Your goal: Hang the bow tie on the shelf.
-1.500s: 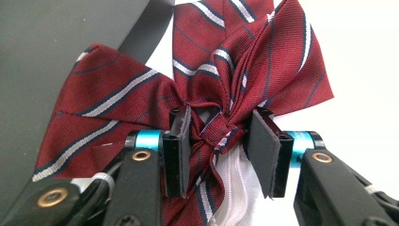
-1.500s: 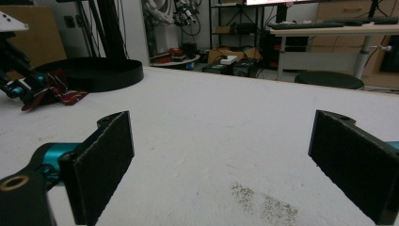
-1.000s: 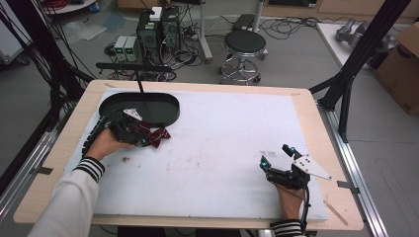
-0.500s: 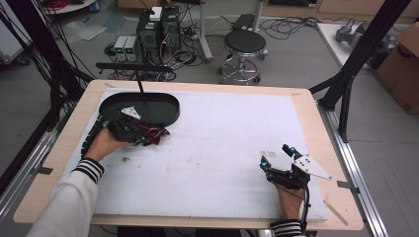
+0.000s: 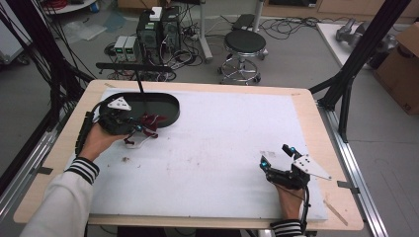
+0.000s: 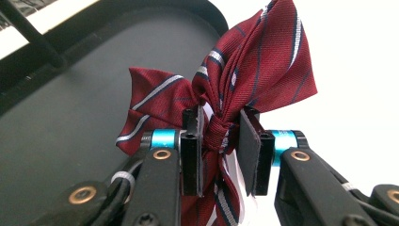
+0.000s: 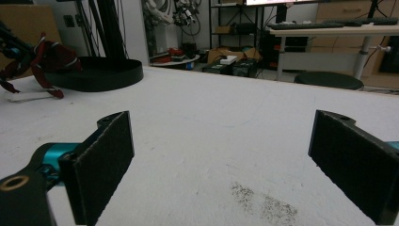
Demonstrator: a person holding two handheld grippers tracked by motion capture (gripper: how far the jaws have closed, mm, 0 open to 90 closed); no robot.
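Left gripper (image 6: 220,155): jaws pinched on the centre knot of a dark red bow tie (image 6: 226,89) with white and navy stripes. Pads sit either side of the knot, the two wings fan out above the jaws, and a tail of the same fabric hangs down between them. In the high view the left gripper (image 5: 129,126) is at the far left of the table, held in the person's left hand (image 5: 96,140), striped cuff behind it. The bow tie (image 5: 148,123) sits at the jaw tips, just beside the near rim of a black oval tray (image 5: 163,106); part of it overlaps the rim edge, and a pale strap trails onto the white mat (image 5: 222,148) below it. Cannot tell whether the tie is lifted clear of the mat or resting on it.

Right gripper (image 7: 221,165): jaws spread wide, nothing between the pads, bare mat with a patch of dark specks (image 7: 263,202) under the gap. In the high view the right gripper (image 5: 275,157) is at the near right of the table, resting low over the mat, well apart from the tie and tray. Its own view looks across the mat to the black tray (image 7: 101,73) and the tie (image 7: 44,59) at far left.

Beyond the far edge of the table: a round black stool (image 5: 244,47) and computer cases (image 5: 158,27) on the floor.
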